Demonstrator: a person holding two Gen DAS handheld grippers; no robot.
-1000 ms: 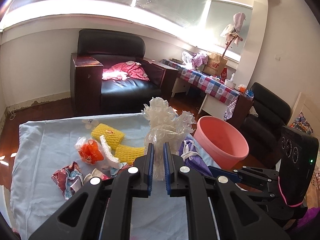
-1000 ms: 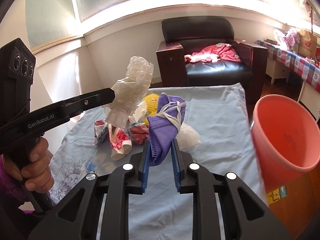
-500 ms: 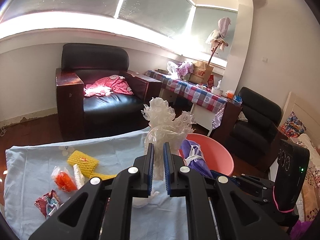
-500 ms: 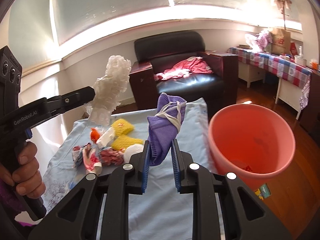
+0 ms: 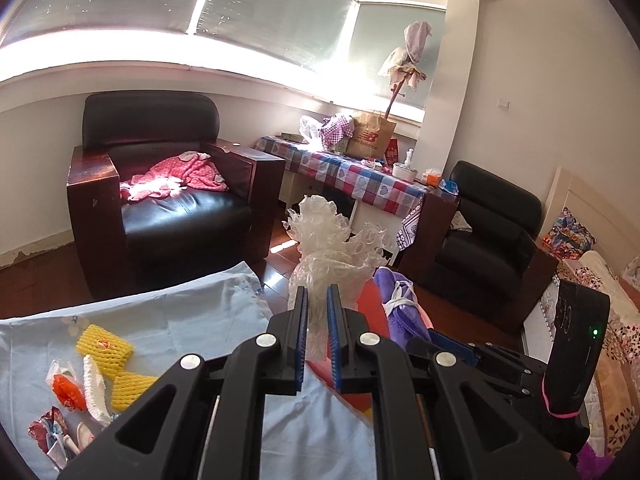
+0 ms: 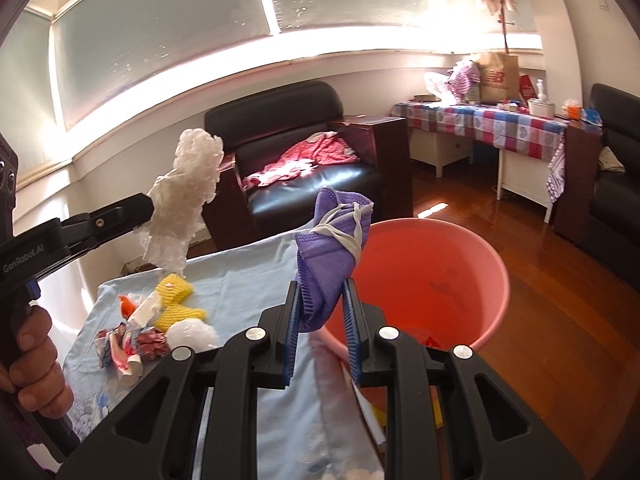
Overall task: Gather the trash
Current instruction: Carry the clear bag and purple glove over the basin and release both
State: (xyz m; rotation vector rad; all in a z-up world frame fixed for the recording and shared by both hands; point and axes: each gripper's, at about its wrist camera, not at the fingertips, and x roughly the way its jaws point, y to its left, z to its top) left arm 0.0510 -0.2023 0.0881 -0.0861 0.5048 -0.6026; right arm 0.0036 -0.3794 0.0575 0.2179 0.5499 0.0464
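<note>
Counter (image 5: 192,320) under pale blue cloth is lying below-left of both jaws, litter on it. Left gripper (image 5: 318,308) is pinching clear bubble wrap (image 5: 332,248); right gripper (image 6: 322,300) is clamping a purple mask (image 6: 332,240). Only the right view is showing the pink bucket (image 6: 480,264) whole, just beyond its jaws.

Daylight pours through the wide frosted window (image 5: 240,20), blowing out the sill (image 6: 280,48) into a white band of glare in both views. A sunlit patch gleams on the black armchair (image 5: 168,200) seat and the wooden floor (image 6: 520,240). Fisheye curvature bends walls; corners vignette black. Focus stays sharp, without motion blur.
</note>
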